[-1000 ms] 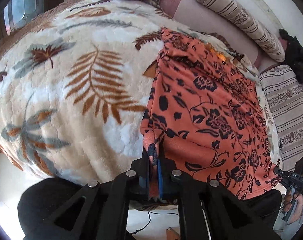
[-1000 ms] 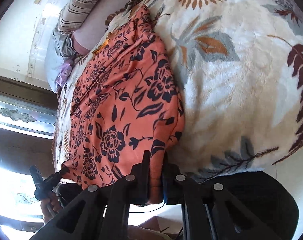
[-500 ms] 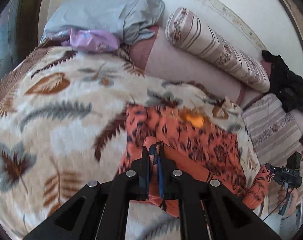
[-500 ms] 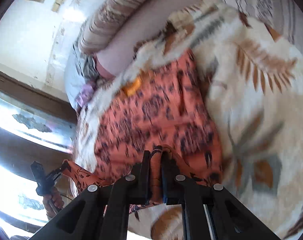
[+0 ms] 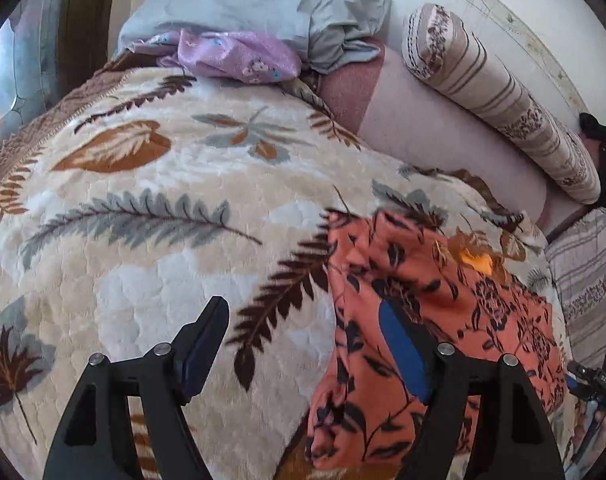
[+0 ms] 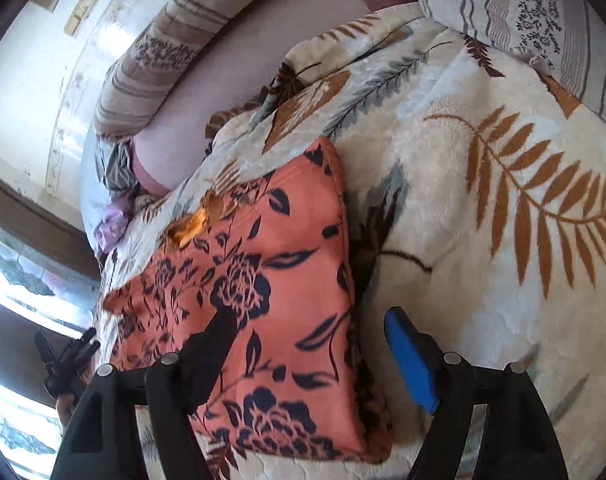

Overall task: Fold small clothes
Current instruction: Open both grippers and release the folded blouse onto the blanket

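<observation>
On blanket (image 5: 151,280) — folded orange garment (image 6: 263,280), both grippers opening, left gripper (image 5: 303,320), right gripper (image 6: 307,320)

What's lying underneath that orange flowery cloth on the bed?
The orange floral garment lies folded on a cream leaf-patterned blanket, which shows all around it. Whatever lies directly beneath its layers is covered.

Leaf-print blanket (image 5: 143,264), striped bolster (image 5: 499,96), grey pillow (image 5: 239,4), lilac floral cloth (image 5: 239,56), perhaps a garment
</observation>
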